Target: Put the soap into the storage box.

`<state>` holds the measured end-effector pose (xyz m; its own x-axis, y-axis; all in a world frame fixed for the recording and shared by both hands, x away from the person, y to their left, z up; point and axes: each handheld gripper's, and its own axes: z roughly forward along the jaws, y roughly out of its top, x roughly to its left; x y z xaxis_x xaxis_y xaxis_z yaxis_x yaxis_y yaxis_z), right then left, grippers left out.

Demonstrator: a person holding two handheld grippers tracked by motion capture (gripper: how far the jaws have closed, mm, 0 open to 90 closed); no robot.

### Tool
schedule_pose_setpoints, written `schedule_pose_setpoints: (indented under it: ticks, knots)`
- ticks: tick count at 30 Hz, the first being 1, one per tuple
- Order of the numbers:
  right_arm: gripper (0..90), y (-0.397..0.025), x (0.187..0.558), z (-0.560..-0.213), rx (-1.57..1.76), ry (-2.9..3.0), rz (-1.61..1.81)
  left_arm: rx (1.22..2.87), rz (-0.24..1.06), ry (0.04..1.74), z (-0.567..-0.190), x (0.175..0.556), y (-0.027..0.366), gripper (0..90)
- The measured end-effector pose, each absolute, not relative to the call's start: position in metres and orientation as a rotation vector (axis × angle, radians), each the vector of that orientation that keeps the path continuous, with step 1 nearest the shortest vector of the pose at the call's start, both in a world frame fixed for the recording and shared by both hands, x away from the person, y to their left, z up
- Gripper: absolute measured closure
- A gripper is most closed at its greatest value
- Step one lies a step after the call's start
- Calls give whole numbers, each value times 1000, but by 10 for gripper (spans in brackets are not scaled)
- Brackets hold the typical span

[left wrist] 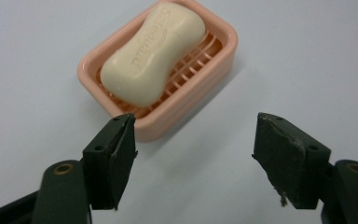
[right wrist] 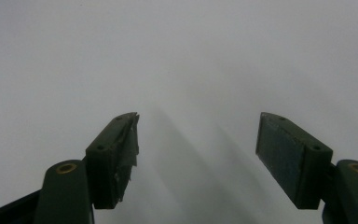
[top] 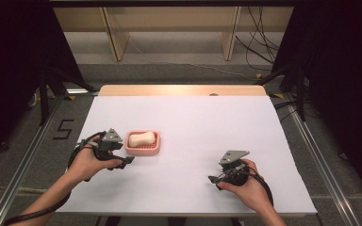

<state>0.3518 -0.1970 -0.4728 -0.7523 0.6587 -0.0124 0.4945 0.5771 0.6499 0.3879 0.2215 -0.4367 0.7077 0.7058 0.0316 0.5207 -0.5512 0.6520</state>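
Observation:
A cream bar of soap (top: 140, 139) (left wrist: 154, 51) lies in a pink slatted soap dish (top: 143, 149) (left wrist: 219, 60) on the white table cover, left of centre. My left gripper (top: 122, 161) (left wrist: 195, 140) sits just left of and in front of the dish, open, with nothing between its jaws; its left jaw tip is close to the dish's near corner. My right gripper (top: 213, 179) (right wrist: 196, 140) rests low over the bare cover at the front right, open and empty.
The white cover (top: 188, 122) spreads over a wooden table (top: 179, 89). Metal rails (top: 19, 169) run along both sides. Black stands and cables (top: 259, 47) sit on the floor beyond the far edge.

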Motion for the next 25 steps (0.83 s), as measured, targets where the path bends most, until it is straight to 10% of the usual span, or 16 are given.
schedule_pose_setpoints:
  ticks: [25]
  knots:
    - [305,-196,353,-473,925,2558,938,2244,334,1084,-485,344,246,290]
